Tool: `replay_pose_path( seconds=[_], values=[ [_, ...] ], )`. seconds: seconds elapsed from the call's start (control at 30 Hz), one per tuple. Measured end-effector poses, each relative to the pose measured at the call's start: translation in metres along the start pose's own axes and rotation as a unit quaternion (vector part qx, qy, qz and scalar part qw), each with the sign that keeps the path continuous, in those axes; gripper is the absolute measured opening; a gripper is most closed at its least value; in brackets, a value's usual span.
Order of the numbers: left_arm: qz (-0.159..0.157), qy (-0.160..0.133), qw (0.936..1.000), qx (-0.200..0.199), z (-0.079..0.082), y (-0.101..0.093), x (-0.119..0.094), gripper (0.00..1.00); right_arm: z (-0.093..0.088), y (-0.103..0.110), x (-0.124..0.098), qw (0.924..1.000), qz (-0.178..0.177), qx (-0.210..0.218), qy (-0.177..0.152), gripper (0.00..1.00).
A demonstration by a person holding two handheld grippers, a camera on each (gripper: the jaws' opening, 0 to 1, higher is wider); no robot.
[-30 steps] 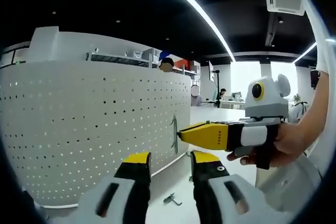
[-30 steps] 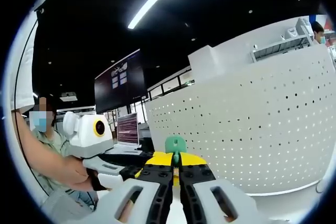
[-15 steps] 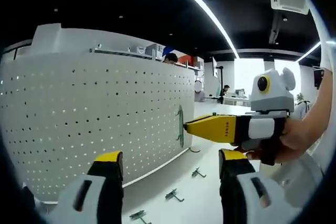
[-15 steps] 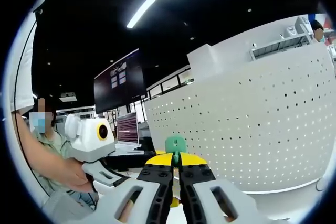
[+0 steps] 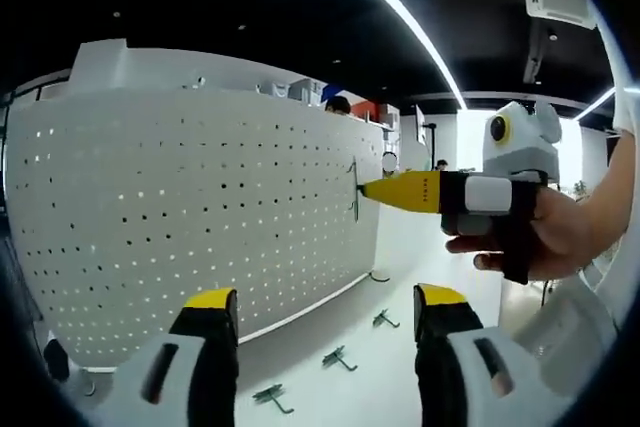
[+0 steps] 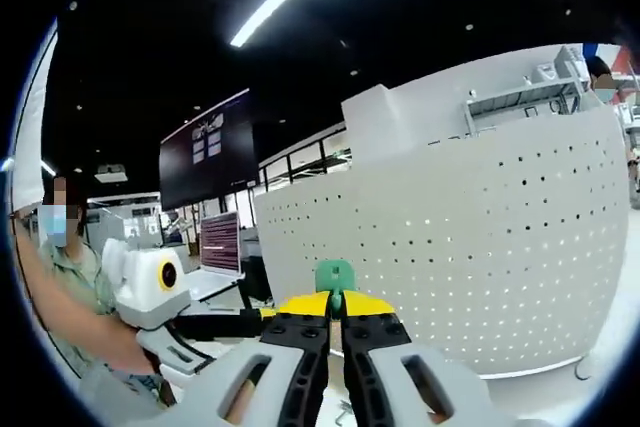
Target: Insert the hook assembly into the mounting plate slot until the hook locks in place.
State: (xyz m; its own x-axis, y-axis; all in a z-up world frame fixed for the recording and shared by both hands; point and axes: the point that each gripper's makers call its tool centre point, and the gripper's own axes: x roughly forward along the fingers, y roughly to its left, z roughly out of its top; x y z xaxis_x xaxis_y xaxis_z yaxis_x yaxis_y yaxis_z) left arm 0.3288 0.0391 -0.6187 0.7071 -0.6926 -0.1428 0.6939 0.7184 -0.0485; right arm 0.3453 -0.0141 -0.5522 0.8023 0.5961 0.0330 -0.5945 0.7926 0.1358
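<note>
Right claw [image 6: 334,329]: I read its jaws as pressed together on the hook assembly [image 6: 334,277], whose green head stands just above the yellow tips; in the left gripper view this claw [image 5: 366,189] has its tips at the right end of the mounting plate [image 5: 200,217].
Left claw [image 5: 325,309]: jaws spread wide, holding nothing, hanging low before the plate.
Hook position: at the plate face near its right edge; I cannot tell whether it is seated in a slot.
Spare hooks [image 5: 340,357]: several lie on the desk [image 5: 400,267] below the plate.
Risk: I judge the hook may miss the slot or enter tilted, since the pinch is narrow; it could twist, jam or drop.
Risk two: pushing at the edge may shift the plate.
Change: against the earlier frame, the left claw has opened and the right claw meets the plate higher up.
</note>
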Motion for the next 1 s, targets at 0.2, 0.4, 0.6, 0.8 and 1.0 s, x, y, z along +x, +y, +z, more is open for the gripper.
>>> replay_pose_path(
  seconds=[0.2, 0.4, 0.6, 0.8, 1.0],
  values=[
    [0.007, -0.004, 1.0000, 0.000, -0.001, 0.002, -0.009, 0.72, 0.005, -0.017, 0.006, 0.9993, -0.035, -0.010, 0.008, 0.00],
    [0.019, -0.004, 0.9998, -0.001, -0.007, 0.007, -0.022, 0.72, 0.019, -0.034, 0.014, 0.9976, -0.062, -0.030, 0.002, 0.00],
    [0.035, -0.009, 0.9993, 0.003, -0.011, 0.012, -0.036, 0.73, 0.032, -0.040, 0.025, 0.9958, -0.079, -0.046, -0.003, 0.00],
    [0.049, -0.013, 0.9986, 0.016, -0.014, 0.015, -0.050, 0.72, 0.041, -0.043, 0.037, 0.9934, -0.093, -0.066, -0.008, 0.00],
    [0.056, -0.028, 0.9980, 0.012, -0.017, 0.017, -0.060, 0.73, 0.054, -0.042, 0.046, 0.9899, -0.104, -0.091, -0.030, 0.00]
  ],
)
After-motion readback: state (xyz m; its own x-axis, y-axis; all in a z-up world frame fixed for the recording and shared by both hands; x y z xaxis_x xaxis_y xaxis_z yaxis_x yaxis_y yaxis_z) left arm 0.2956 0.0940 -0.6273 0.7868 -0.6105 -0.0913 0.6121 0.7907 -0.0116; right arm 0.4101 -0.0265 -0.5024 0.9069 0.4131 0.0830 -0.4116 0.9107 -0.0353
